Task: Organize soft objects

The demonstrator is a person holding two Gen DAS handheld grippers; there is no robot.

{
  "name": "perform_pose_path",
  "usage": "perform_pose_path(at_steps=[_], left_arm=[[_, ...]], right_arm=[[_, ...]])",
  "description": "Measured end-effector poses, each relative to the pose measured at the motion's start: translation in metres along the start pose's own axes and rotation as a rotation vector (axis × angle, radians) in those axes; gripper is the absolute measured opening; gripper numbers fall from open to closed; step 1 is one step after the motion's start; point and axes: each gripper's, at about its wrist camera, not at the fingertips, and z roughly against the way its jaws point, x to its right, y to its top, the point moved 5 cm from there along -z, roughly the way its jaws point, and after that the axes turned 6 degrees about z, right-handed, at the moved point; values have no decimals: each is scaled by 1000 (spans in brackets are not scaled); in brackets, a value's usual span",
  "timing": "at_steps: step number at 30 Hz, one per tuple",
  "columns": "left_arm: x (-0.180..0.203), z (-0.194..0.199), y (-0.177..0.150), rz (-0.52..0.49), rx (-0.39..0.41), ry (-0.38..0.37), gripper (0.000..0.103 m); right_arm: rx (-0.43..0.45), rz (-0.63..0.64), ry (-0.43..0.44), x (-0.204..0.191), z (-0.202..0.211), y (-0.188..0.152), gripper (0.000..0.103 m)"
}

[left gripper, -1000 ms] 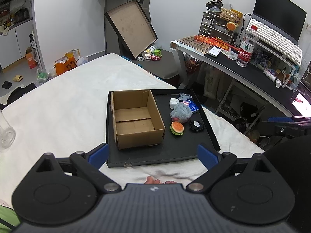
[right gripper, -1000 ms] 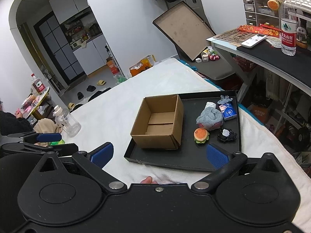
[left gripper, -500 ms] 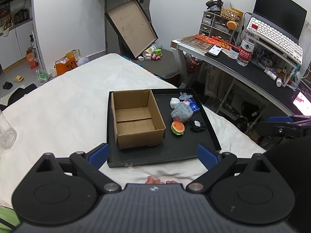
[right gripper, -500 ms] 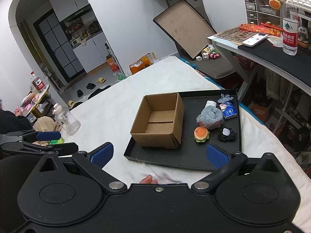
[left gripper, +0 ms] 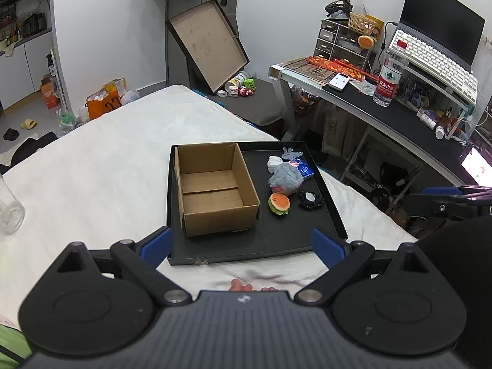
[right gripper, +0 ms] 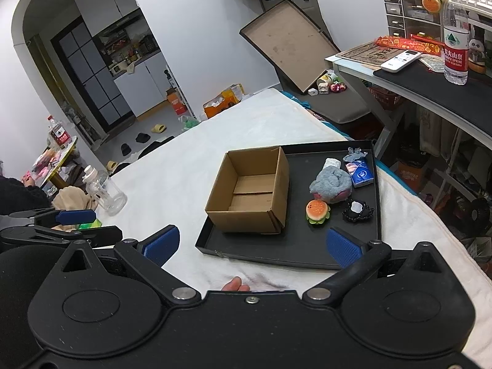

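Observation:
A black tray (left gripper: 270, 240) (right gripper: 292, 252) lies on a white-covered bed. An empty open cardboard box (left gripper: 212, 184) (right gripper: 249, 190) stands in its left half. To the box's right lie a grey plush (left gripper: 286, 178) (right gripper: 332, 181), a burger toy (left gripper: 279, 203) (right gripper: 318, 211), a black trinket (left gripper: 311, 199) (right gripper: 357, 210), a blue packet (left gripper: 303, 167) (right gripper: 359, 172), a small white item (left gripper: 274, 163) and a crumpled grey piece (left gripper: 290, 152). My left gripper (left gripper: 241, 244) hangs open before the tray's near edge. My right gripper (right gripper: 252, 244) is open too, nothing between its fingers.
A clear bottle (right gripper: 106, 192) (left gripper: 9, 212) stands on the bed at the left. A desk (left gripper: 384, 107) with a water bottle (left gripper: 388, 80), keyboard and drawers runs along the right. A large box lid (left gripper: 207, 44) leans against the far wall. A person sits at far left (right gripper: 15, 190).
Both views have shifted only slightly; the tray and its items have not moved, and both grippers remain open.

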Motion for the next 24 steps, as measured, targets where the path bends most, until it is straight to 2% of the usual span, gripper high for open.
perform_pose_path(at_steps=[24], left_arm=[[-1, 2, 2, 0, 7, 3, 97]], right_arm=[[2, 9, -10, -1, 1, -1, 103]])
